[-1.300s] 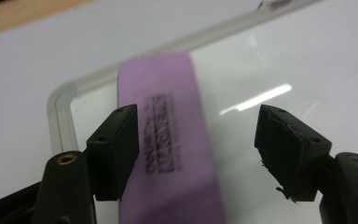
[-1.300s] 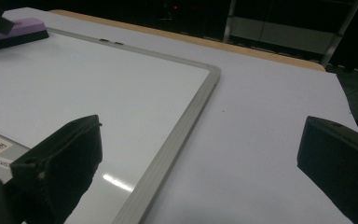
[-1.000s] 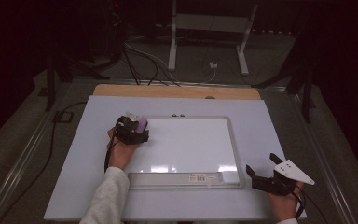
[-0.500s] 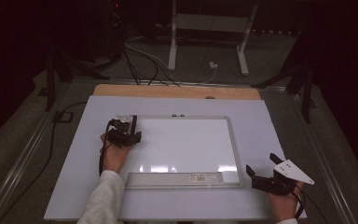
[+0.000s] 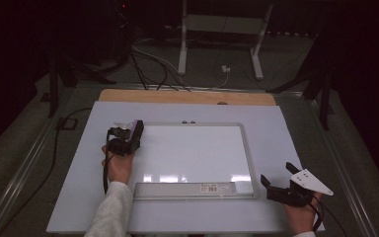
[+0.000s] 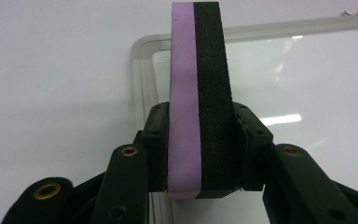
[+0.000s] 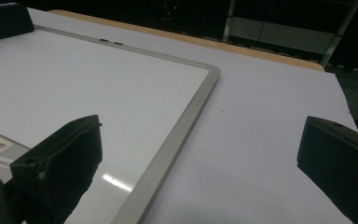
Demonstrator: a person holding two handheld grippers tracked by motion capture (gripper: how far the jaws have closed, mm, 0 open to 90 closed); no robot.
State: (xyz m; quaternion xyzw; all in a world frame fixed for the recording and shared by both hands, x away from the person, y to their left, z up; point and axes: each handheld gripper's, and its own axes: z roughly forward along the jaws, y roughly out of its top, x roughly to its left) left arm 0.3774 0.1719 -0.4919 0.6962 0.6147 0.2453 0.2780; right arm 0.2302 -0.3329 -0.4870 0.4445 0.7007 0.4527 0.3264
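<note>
Purple-and-black eraser clenched edgewise in left tool at whiteboard top-left corner, seemingly poised for wiping; right tool released, resting on counter.

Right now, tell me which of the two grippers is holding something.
The left gripper: its fingers clamp a purple-and-black foam eraser. The right gripper is open and empty.

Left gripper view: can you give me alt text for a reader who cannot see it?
The left hand-held gripper is shut on a whiteboard eraser, purple foam on one side and black felt on the other, held upright between its black jaws. Behind it lies the rounded corner of a framed whiteboard on a white table surface.
</note>
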